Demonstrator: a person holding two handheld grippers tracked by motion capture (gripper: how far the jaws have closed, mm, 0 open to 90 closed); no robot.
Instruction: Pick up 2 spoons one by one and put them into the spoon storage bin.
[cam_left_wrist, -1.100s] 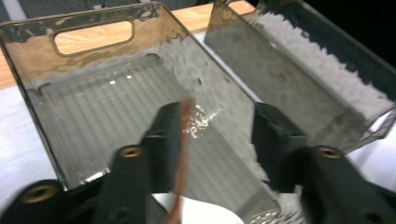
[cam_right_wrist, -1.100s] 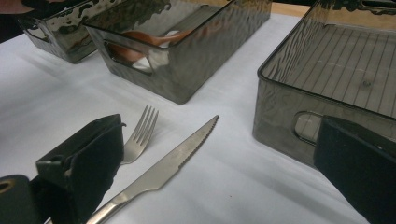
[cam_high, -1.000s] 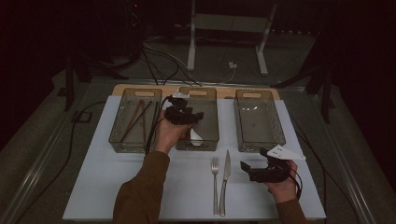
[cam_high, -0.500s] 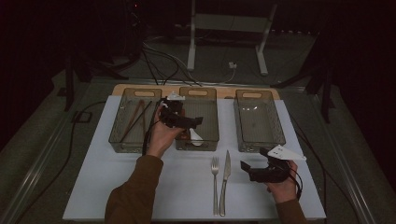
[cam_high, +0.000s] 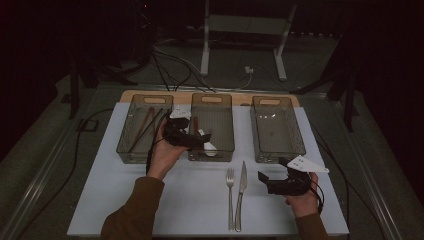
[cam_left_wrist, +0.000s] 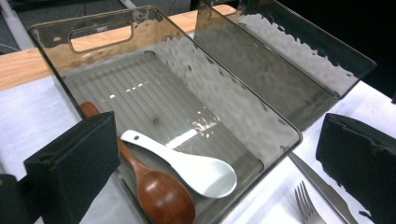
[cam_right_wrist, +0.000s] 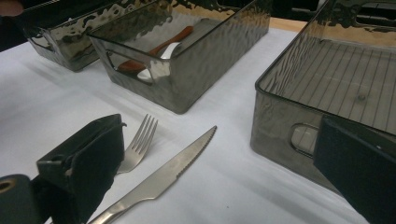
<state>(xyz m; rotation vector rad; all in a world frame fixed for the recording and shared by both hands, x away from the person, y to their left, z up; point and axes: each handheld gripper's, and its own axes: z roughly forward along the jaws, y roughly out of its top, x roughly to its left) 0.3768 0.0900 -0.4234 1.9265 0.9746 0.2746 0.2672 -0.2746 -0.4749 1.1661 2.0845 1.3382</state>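
In the left gripper view, a black jaw covers part of the wooden spoon (cam_left_wrist: 159, 198), whose bowl the bottom edge clips, while fork (cam_left_wrist: 309, 205) and knife (cam_left_wrist: 322, 186) run out of frame with handles unseen. In the right gripper view, the knife's handle leaves the bottom edge. From above, the contents of the left bin (cam_high: 145, 129) are too dim and small to identify.

Overhead forward-down, two close tool views
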